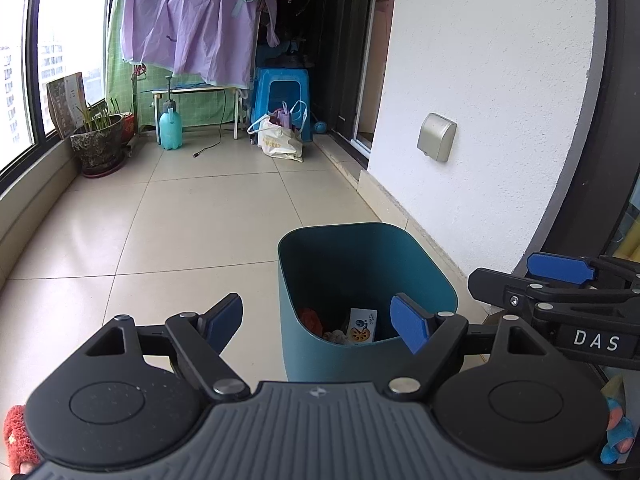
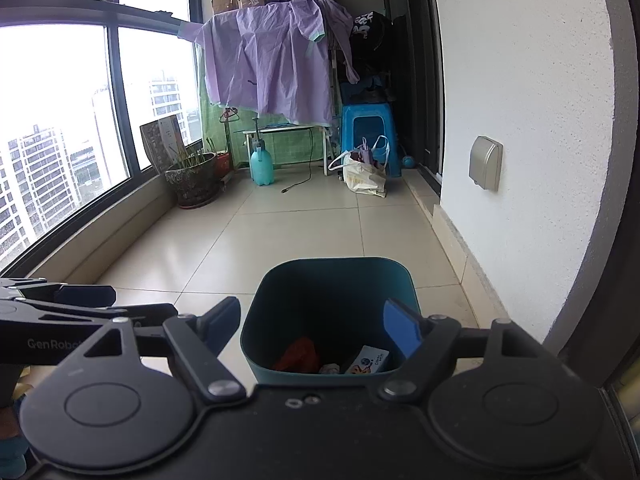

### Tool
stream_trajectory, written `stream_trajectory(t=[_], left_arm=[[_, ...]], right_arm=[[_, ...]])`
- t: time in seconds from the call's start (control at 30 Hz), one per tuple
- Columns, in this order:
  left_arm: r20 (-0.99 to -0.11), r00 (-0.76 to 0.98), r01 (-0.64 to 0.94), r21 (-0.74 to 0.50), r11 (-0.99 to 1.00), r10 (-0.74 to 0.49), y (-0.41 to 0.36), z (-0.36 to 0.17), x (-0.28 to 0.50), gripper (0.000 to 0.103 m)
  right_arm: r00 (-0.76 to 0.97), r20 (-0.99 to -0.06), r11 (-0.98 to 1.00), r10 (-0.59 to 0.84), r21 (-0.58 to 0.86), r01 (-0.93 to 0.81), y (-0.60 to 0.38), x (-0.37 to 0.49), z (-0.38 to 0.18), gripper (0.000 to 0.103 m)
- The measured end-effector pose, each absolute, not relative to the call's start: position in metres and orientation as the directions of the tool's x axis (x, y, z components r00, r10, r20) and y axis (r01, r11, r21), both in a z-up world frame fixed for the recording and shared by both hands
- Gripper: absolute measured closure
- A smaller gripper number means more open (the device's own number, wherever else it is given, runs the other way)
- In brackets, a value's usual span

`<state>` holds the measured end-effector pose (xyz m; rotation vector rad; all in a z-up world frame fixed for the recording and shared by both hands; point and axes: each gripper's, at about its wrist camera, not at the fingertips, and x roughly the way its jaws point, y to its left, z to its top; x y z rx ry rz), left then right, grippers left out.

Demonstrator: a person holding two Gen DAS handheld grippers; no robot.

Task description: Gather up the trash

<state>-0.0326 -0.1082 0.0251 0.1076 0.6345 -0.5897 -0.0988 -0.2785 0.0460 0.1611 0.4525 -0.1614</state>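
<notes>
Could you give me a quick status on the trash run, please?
Left gripper and right gripper open, empty. Teal bin holds carton and red wrapper. Nothing in the way.

Purple garment (image 1: 188, 20) draped over a rack at the far end. Blue plastic stool (image 1: 282, 92) beside it, white carrier bag (image 1: 278, 140) on the tiles in front. Teal spray bottle (image 1: 171, 126) near a potted plant (image 1: 98, 142) by the window. Grey socket cover (image 1: 436, 136) on the white wall.
</notes>
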Motion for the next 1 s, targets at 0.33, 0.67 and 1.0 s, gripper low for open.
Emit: stream_trajectory(t=[0.33, 0.67, 1.0], left_arm=[[-0.581, 0.655, 0.547, -0.076, 0.833, -0.483, -0.1084, 0.0258, -0.0359, 0.022], [-0.584, 0.655, 0.542, -0.079, 0.837, -0.480, -0.1092, 0.0261, -0.0362, 0.022], [-0.588, 0.656, 0.536, -0.078, 0.841, -0.473, -0.1105, 0.0230, -0.0373, 0.022]], right_arm=[[0.886, -0.450, 0.978, -0.111, 0.109, 0.178, -0.2759, -0.0986, 0.0477, 0.024], [0.885, -0.451, 0.978, -0.112, 0.107, 0.178, -0.2761, -0.0978, 0.0478, 0.024], [0.882, -0.457, 0.977, -0.117, 0.105, 0.184, -0.2758, -0.0948, 0.0448, 0.023]])
